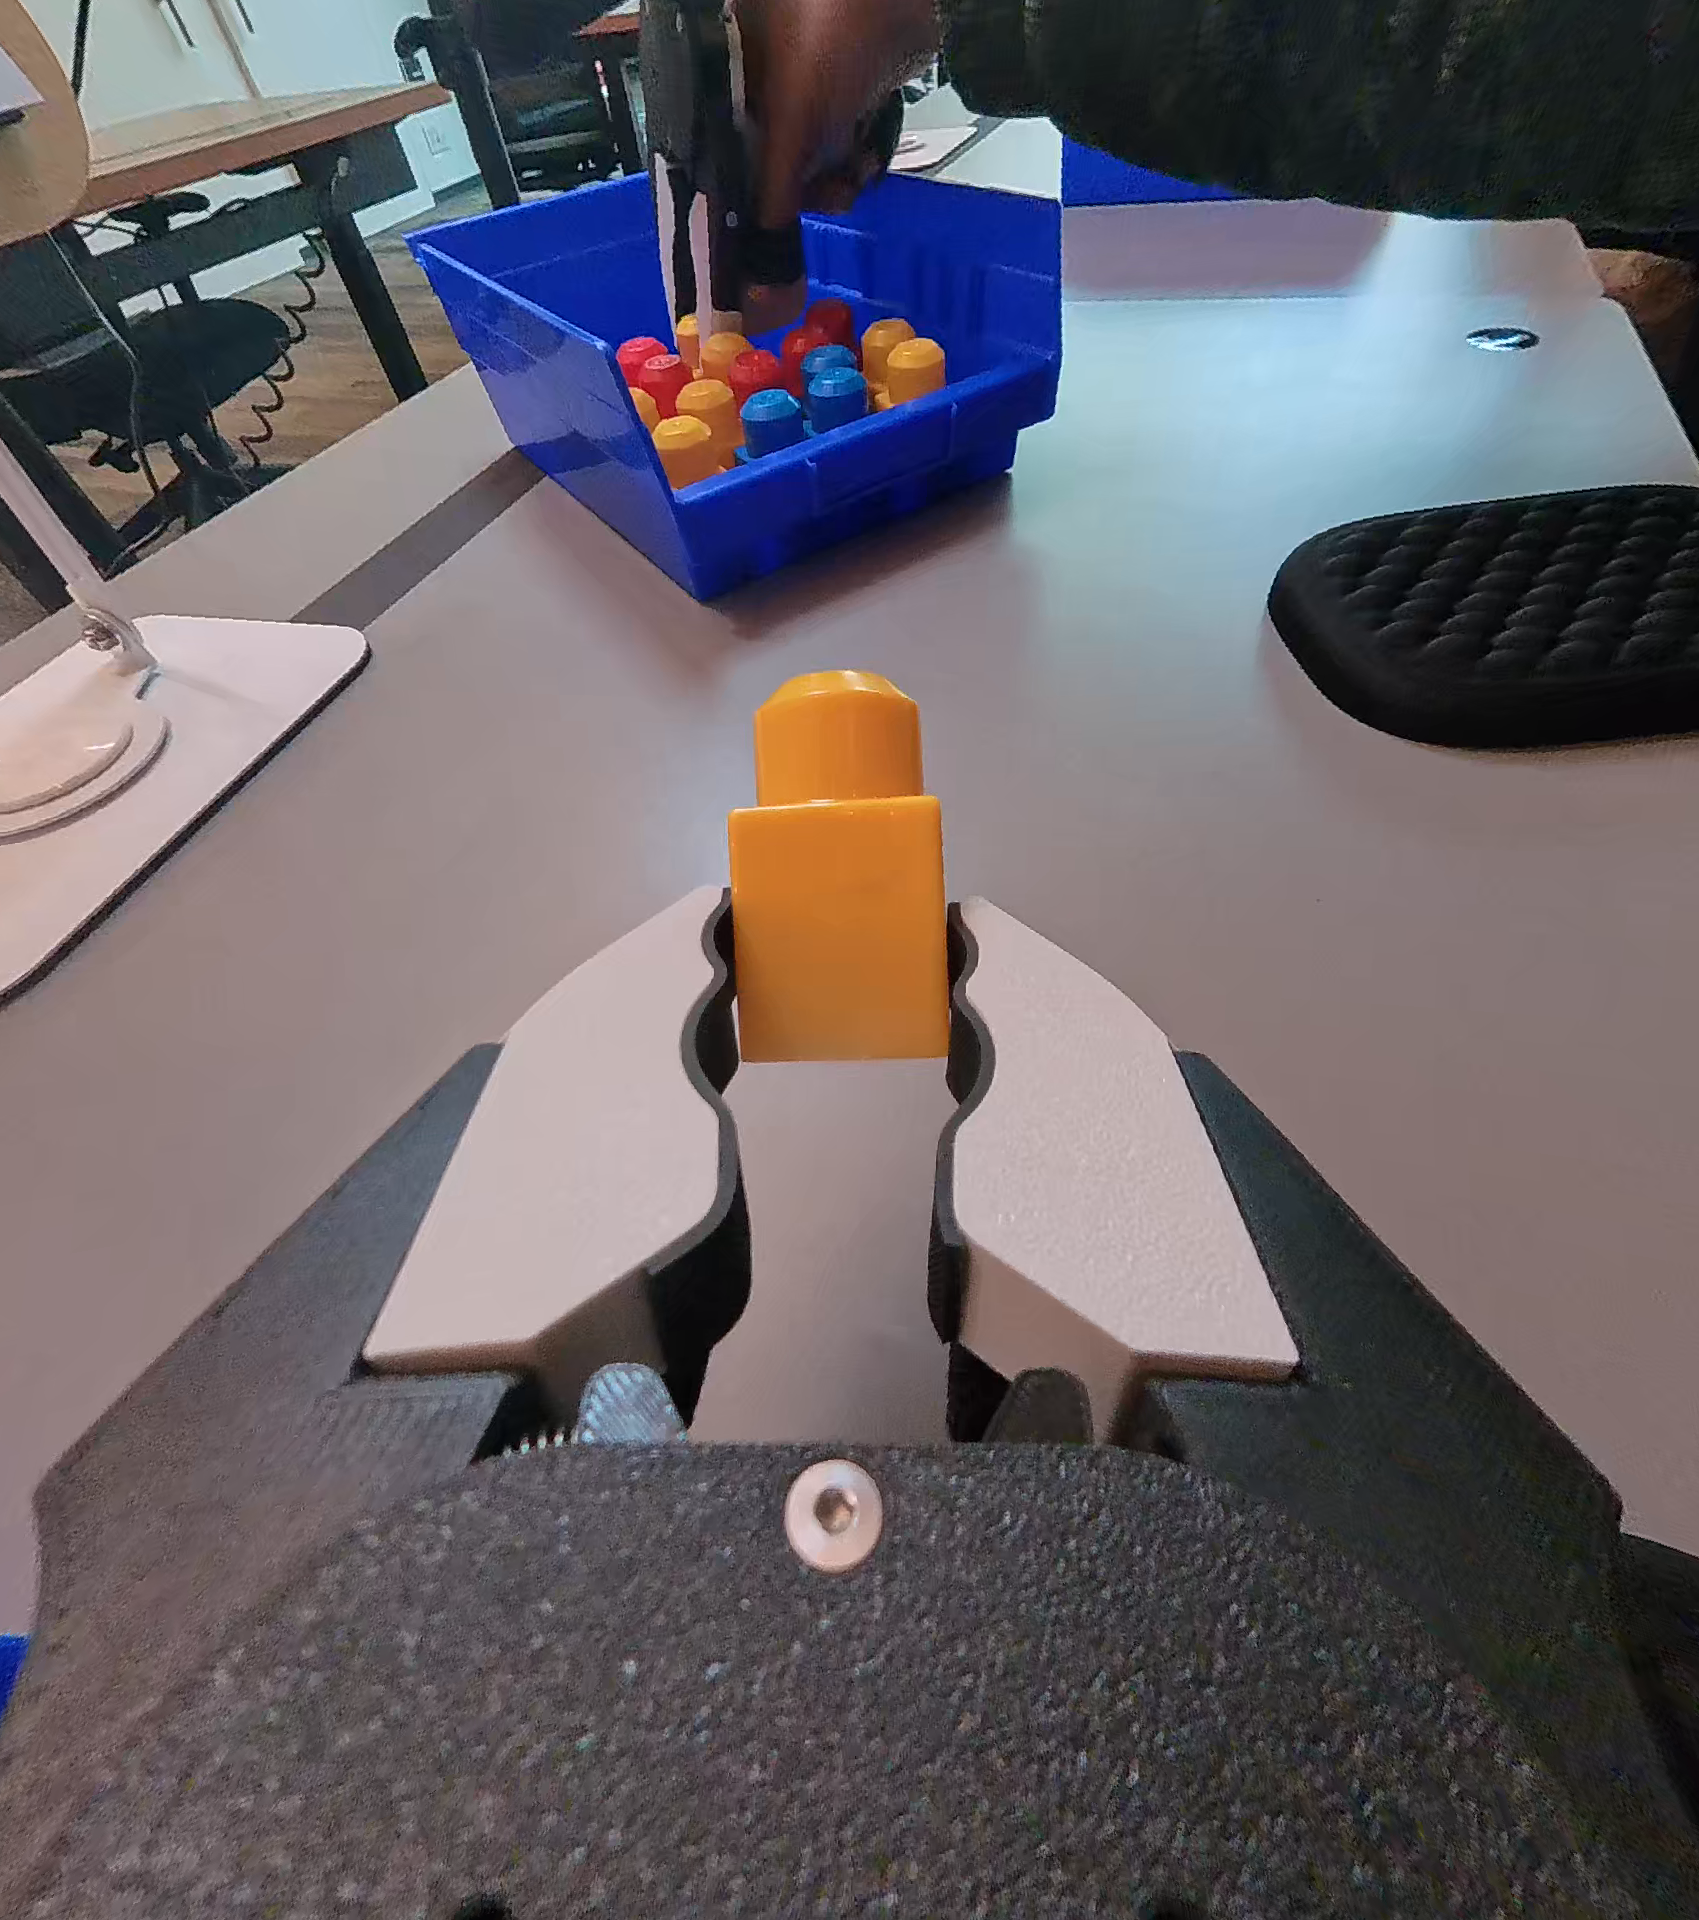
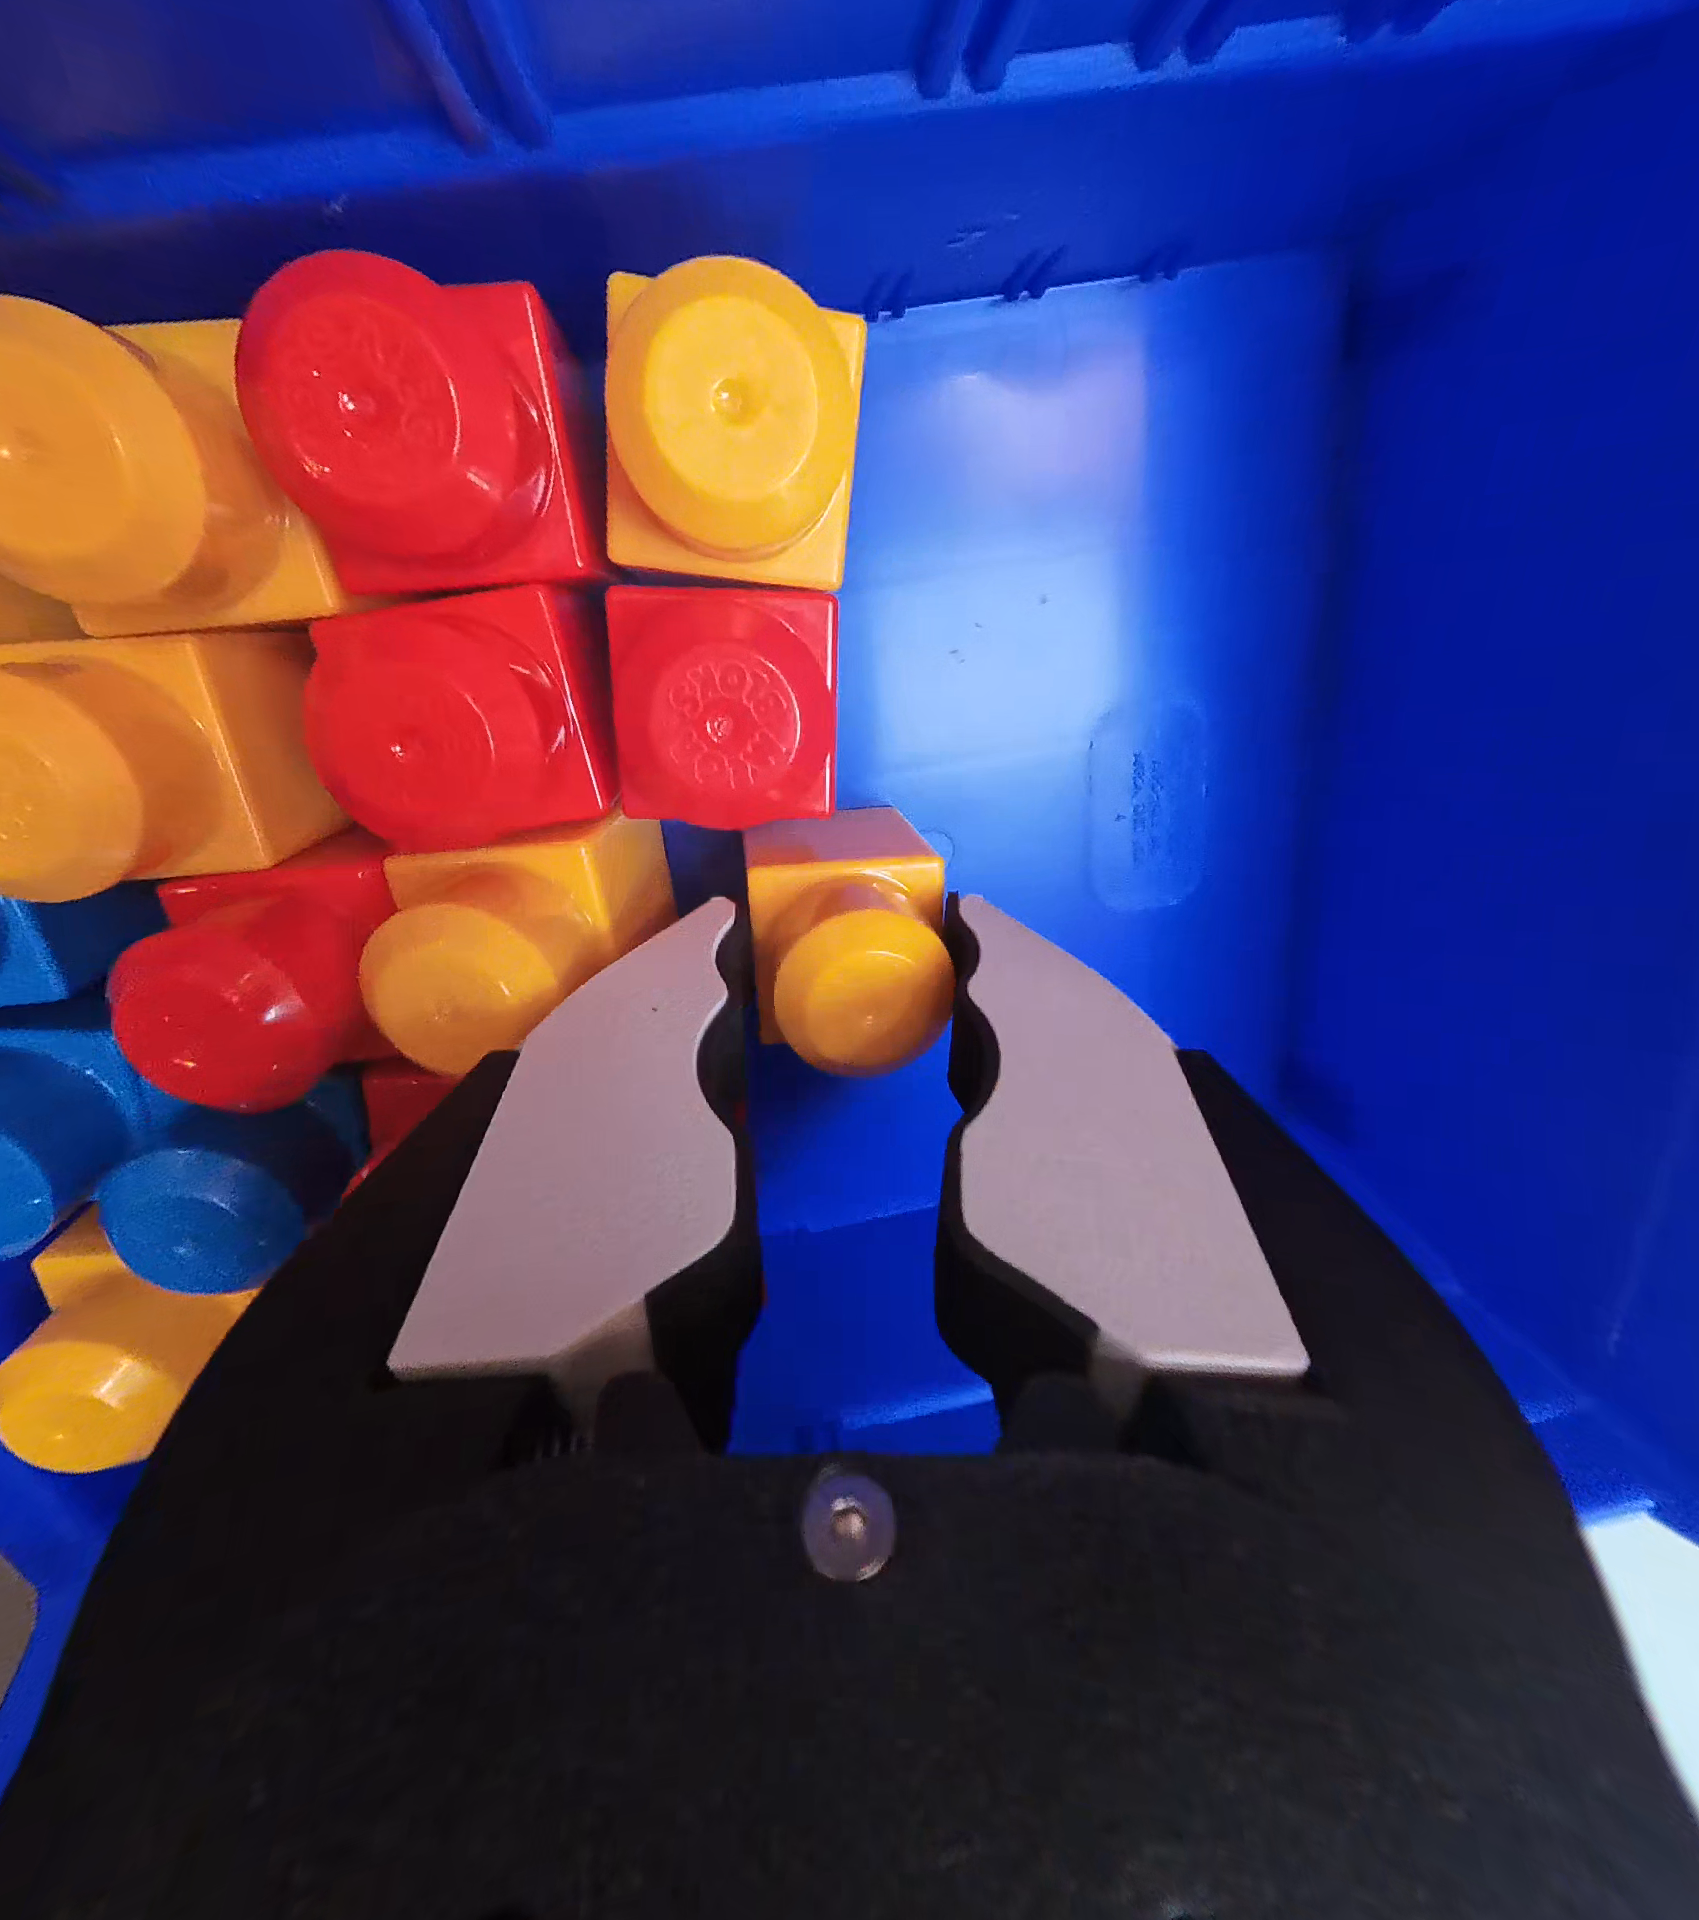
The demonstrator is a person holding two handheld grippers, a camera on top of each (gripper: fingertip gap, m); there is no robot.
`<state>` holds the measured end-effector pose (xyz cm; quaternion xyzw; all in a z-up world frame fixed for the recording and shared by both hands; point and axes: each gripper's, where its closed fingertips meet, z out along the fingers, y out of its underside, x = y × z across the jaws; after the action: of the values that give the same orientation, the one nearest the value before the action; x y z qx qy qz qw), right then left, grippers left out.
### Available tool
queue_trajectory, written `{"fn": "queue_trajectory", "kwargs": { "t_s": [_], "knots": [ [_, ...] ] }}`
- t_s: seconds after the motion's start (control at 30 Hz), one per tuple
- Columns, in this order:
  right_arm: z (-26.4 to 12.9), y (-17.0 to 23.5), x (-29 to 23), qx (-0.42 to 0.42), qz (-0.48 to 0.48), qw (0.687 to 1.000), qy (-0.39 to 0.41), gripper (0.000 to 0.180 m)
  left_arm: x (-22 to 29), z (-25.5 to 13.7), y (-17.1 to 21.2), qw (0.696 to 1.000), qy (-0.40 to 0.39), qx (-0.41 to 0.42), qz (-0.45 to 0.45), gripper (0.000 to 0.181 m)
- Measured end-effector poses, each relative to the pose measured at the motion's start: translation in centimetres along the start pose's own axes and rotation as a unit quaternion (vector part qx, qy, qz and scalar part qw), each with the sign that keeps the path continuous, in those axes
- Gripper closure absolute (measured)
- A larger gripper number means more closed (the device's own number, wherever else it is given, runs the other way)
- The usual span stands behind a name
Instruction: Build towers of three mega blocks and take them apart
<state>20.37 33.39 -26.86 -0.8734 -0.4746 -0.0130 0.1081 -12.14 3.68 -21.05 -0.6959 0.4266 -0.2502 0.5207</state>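
Note:
My left gripper (image 1: 840, 920) is shut on an orange mega block (image 1: 837, 831) that stands upright, stud up, on the grey table (image 1: 1188, 935). My right gripper (image 2: 845, 925) reaches down into the blue bin (image 2: 1447, 623), and its fingers close on the sides of an orange block (image 2: 860, 982) at the right edge of the pile. Beside it lie several red, orange and blue blocks (image 2: 450, 717). In the left wrist view the right gripper (image 1: 720, 301), held by a hand, stands over the blocks in the bin (image 1: 824, 520).
A white lamp base (image 1: 97, 769) sits on the table at the left. A black padded cushion (image 1: 1551, 613) lies at the right. Desks and office chairs stand beyond the table's far left edge. The bin's right half (image 2: 1032, 623) is bare. There is about 45 centimeters between the tips of the two grippers.

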Motion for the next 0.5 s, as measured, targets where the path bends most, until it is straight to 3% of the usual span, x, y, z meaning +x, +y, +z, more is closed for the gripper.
{"fn": "queue_trajectory", "kwargs": {
  "t_s": [0.17,0.3,0.4,0.5],
  "knots": [
    [-2.7,-0.8,1.1,0.043,-0.005,0.998,0.046,0.125,0.0,-0.1,-0.6,1.0,-0.004,0.015,-0.003,0.144],
    [-9.1,-4.7,-0.9,0.176,-0.047,0.976,0.123,0.119,0.4,-0.5,-1.8,0.999,-0.002,0.043,0.001,0.144],
    [-12.5,-7.9,-9.7,0.269,-0.127,0.952,0.076,0.117,1.2,-0.6,-2.8,0.998,0.013,0.069,0.004,0.144],
    [-13.7,-9.3,-23.7,0.34,-0.225,0.911,-0.061,0.116,2.3,-0.6,-3.4,0.996,0.033,0.085,0.016,0.144]
  ]
}}
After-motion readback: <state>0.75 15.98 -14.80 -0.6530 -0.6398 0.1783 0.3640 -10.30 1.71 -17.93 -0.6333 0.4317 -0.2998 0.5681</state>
